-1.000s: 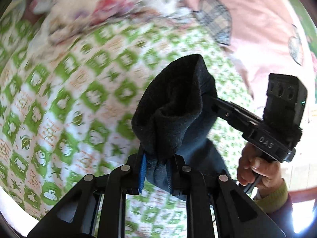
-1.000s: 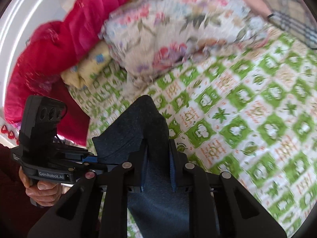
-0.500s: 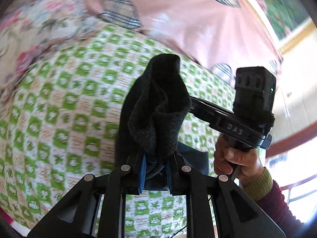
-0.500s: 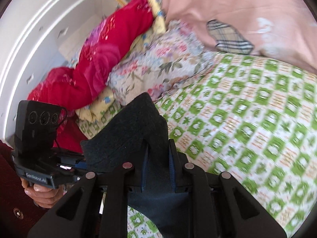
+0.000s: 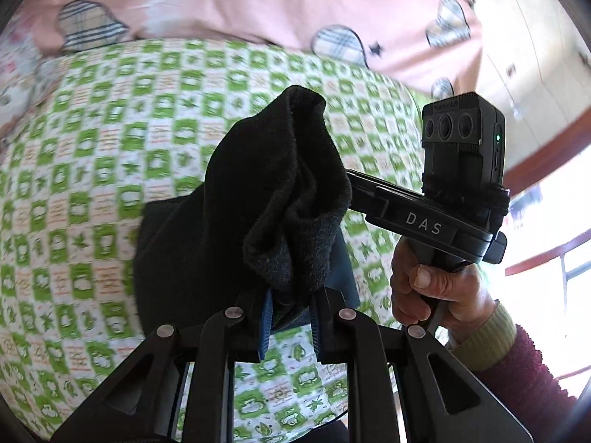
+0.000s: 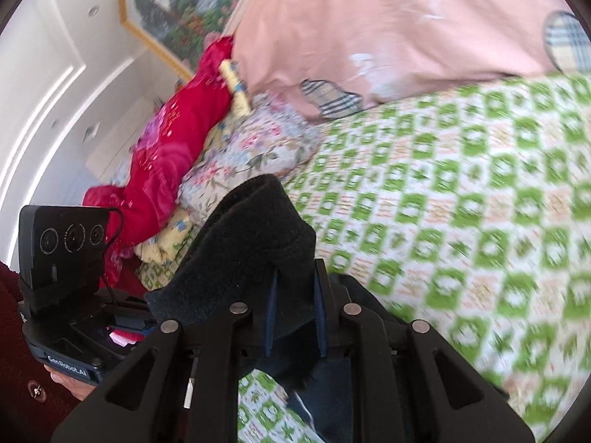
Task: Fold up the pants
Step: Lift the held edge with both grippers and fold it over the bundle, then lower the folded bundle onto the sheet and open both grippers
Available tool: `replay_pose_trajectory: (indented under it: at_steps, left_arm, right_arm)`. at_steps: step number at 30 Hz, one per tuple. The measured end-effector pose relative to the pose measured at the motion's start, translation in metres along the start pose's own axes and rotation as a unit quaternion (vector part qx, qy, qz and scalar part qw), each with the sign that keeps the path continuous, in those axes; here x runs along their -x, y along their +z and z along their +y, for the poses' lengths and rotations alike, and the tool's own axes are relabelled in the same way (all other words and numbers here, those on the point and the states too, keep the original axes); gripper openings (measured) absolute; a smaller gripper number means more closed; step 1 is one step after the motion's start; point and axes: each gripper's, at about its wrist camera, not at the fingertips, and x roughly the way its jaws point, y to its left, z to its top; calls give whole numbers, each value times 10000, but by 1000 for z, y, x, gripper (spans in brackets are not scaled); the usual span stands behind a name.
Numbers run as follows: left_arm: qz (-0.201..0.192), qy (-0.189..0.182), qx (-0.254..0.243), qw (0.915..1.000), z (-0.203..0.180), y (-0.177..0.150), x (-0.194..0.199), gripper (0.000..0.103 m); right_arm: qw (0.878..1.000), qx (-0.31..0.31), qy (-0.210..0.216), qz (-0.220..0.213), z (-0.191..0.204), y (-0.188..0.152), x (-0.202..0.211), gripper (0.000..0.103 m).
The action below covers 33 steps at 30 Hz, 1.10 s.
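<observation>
The dark fleece-lined pants (image 5: 236,221) hang above the green-checked bedspread (image 5: 92,155). My left gripper (image 5: 290,317) is shut on a bunched edge of the pants, which rises in a fold in front of it. My right gripper (image 6: 295,317) is shut on another edge of the pants (image 6: 243,254); the cloth drapes over its fingers and hangs down below. The right gripper's body (image 5: 436,221) shows in the left wrist view, close on the right. The left gripper's body (image 6: 62,295) shows in the right wrist view at lower left. The gripped fingertips are hidden by cloth.
A pink quilt with plaid hearts (image 5: 277,3) lies along the far side of the bed. A floral pillow (image 6: 251,151) and red bedding (image 6: 177,133) are piled at the bed's left end. A white wall and a framed picture (image 6: 177,3) stand behind.
Both grippers have swung with the pants: the views now take in the pink quilt and the wall. The two grippers stay shut and close together. The pants hang lower over the bedspread.
</observation>
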Motion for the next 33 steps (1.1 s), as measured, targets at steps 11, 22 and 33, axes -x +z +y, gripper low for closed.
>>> replay_pose_trajectory:
  at_steps: [11,22,33]
  left_arm:
    - [519,230,-823,9950,-44,-19,-81,17]
    - [864,-65,-1096,9902,-50,-34,-117,33]
    - [691,-133,-1067,9918,-36,-35,-81,54]
  right_arm:
    - [9957,-780,-470,-176,-56,-48,36,13]
    - [9775,-1587,-1184,-727,-81,-80,81,32]
    - [9599,-1833,-1827,-1082,-55,-94,95,74]
